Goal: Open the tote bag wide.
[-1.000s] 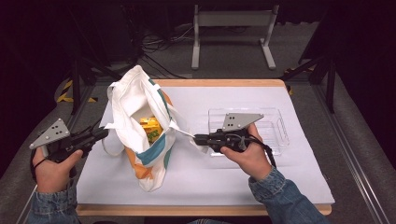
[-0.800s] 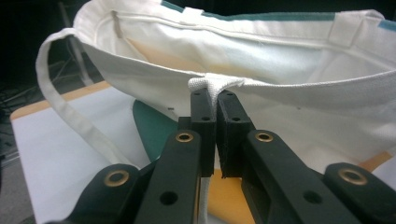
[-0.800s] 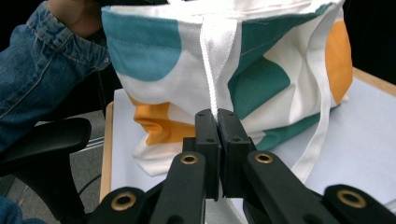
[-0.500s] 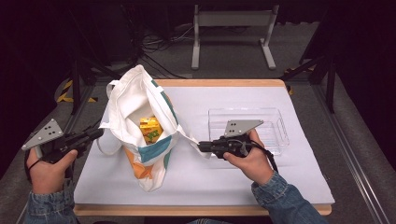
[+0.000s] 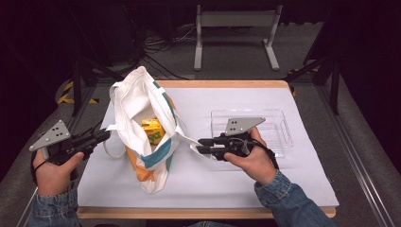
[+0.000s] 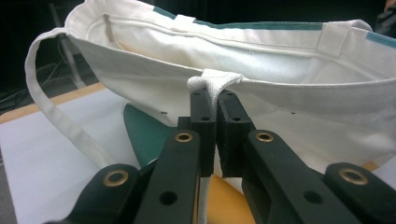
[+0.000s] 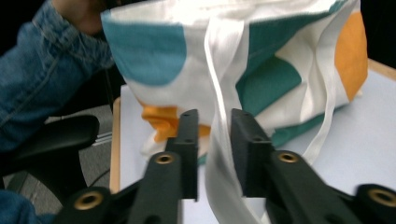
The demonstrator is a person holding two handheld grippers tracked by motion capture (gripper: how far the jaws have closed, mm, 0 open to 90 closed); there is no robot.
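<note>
A white tote bag (image 5: 142,101) with teal and orange patches lies on the table, its mouth held open. Yellow and green packets (image 5: 152,130) sit inside it. At the bag's left rim, my left gripper (image 5: 105,135) is shut on a folded tab of white webbing (image 6: 215,81). My right gripper (image 5: 198,145) is at the bag's right side. In the right gripper view its jaws (image 7: 214,121) stand apart, and the bag's white strap (image 7: 224,70) hangs between them against the right-hand jaw.
A clear plastic tray (image 5: 279,130) sits just behind the right hand. A white sheet (image 5: 213,189) covers the wooden table. The bag's other handle loop (image 6: 60,121) droops on the left gripper's side. A metal stand (image 5: 234,21) is on the floor beyond the table.
The right gripper dipped slightly toward the table's front and stayed by the strap end. The left hand drifted a little outward and back, still holding the rim.
</note>
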